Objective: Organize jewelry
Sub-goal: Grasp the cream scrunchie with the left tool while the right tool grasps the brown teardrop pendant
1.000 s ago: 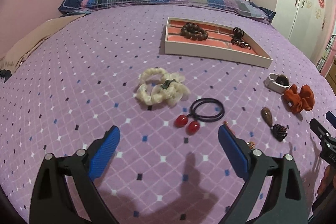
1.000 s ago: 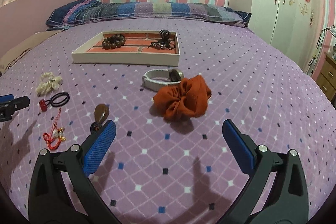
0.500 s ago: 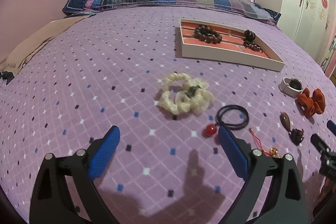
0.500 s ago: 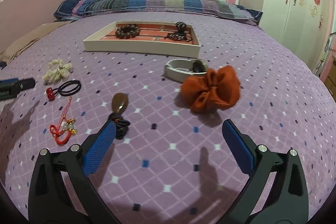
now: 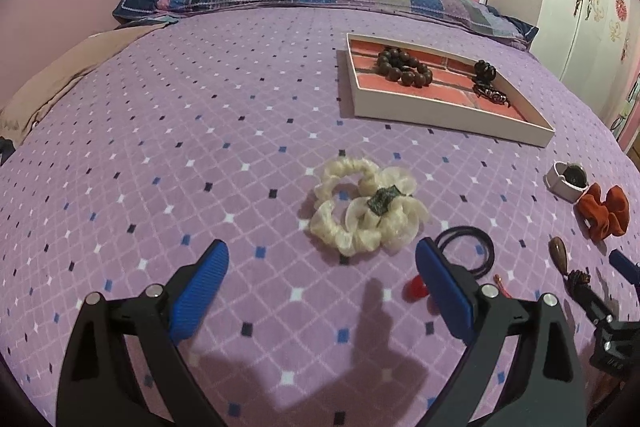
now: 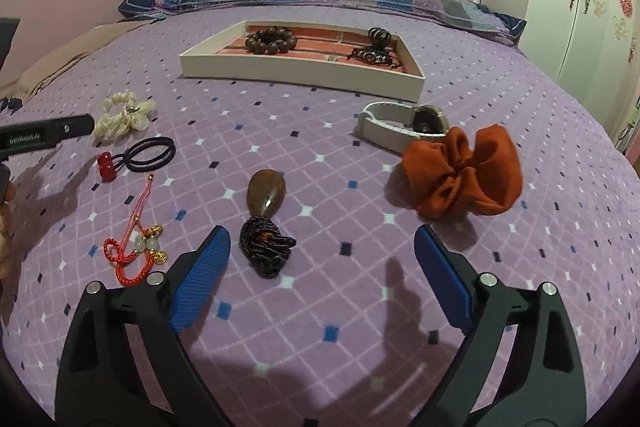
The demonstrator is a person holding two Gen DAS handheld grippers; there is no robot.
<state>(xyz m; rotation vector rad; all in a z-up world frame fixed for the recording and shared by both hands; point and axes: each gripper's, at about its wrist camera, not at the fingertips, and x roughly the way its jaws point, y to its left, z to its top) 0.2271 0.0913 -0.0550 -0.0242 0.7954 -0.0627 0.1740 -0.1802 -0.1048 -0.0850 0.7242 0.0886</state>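
so, both grippers wide apart over the scattered jewelry

my left gripper [image 5: 322, 277] hangs at the bottom of its frame with its blue pads spread wide and nothing between them. just above the gap, at frame centre, lies the cream scrunchie [image 5: 366, 213] on the purple bedspread [image 5: 180, 131]. to its lower right sits the black hair tie [image 5: 466, 253], its red beads partly hidden behind my right-hand pad. the white tray [image 5: 444, 111] lies in the upper right, holding the brown bead bracelet [image 5: 404, 67] and a dark hair claw [image 5: 486, 79].

my right gripper [image 6: 322, 263] is spread just as wide, gripping nothing. the brown pendant [image 6: 266, 197] with its dark braided cord [image 6: 266, 247] lies in the centre of that frame, the cord just beside the left pad. the red knotted charm [image 6: 134, 247] rests at lower left, the orange scrunchie [image 6: 464, 177] at centre right, touching the white watch [image 6: 400, 127] above it. the tray sits in the upper middle here, well apart from the loose pieces. the left gripper's tip pokes in at the left edge, near the cream scrunchie.
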